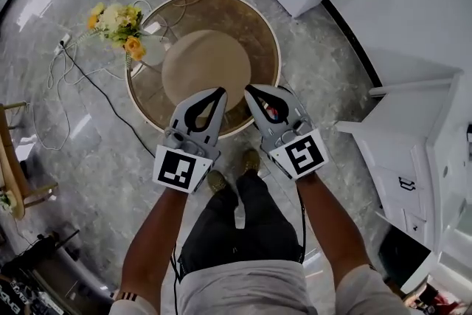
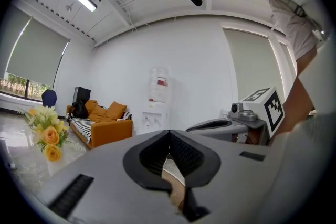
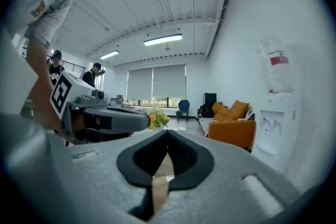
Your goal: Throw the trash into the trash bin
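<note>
A person holds the left gripper (image 1: 220,92) and the right gripper (image 1: 249,89) side by side, roughly level, over a round brown glass-topped table (image 1: 271,40), each claw pressed together on nothing. With both empty, the pair looks parked between steps rather than at work. No trash or trash bin shows ahead of, under or beside either claw; only a yellow-and-white flower bouquet (image 1: 118,22) stands off the left one's outer side.
</note>
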Available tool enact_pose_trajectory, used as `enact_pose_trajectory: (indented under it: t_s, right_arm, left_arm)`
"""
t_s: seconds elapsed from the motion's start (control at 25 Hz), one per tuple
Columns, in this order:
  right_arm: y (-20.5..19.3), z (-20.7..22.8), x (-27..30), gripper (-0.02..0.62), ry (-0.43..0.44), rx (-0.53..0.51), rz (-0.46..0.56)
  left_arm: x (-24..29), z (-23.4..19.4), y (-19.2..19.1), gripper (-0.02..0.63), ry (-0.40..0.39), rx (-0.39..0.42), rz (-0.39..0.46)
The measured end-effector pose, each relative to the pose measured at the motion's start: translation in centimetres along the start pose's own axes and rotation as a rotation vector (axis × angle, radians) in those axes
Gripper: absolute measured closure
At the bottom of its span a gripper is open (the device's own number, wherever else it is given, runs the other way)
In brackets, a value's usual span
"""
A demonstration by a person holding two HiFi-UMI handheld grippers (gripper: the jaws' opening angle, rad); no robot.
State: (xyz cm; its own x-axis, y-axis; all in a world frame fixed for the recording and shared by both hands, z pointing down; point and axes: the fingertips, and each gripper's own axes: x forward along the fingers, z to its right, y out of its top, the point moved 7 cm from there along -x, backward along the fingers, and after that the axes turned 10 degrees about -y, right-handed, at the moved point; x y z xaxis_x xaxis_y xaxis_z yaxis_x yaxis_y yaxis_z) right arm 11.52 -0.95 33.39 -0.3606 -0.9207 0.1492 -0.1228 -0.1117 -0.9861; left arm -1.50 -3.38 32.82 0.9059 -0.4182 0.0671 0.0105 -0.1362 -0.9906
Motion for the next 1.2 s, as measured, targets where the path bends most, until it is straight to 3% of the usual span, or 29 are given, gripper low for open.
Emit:
enact_pose_trajectory:
  t_s: [0.48, 0.72, 0.88, 1.2]
  right_arm:
    - [9.5, -4.3, -1.4, 0.594, 0.070, 0.059, 0.078]
    - [12.9, -5.4, -2.1, 0.595, 0.129, 0.022, 0.104]
    - [14.5, -5.2, -2.9, 0.595, 0.155, 0.012, 0.123]
    - [15.6, -4.9, -4.2, 0.595, 0.193, 0.033, 0.141]
  left_arm:
    - [-5.7, 1.1, 8.4, 0.606, 0.043, 0.030, 0.094]
    - [-7.1, 2.2, 11.3, 0.606, 0.077, 0.032, 0.122]
    - [-7.2, 3.2, 13.3, 0.606, 0.088, 0.051, 0.171]
    - [-7.8, 4.6, 14.7, 0.606, 0.131, 0.045, 0.148]
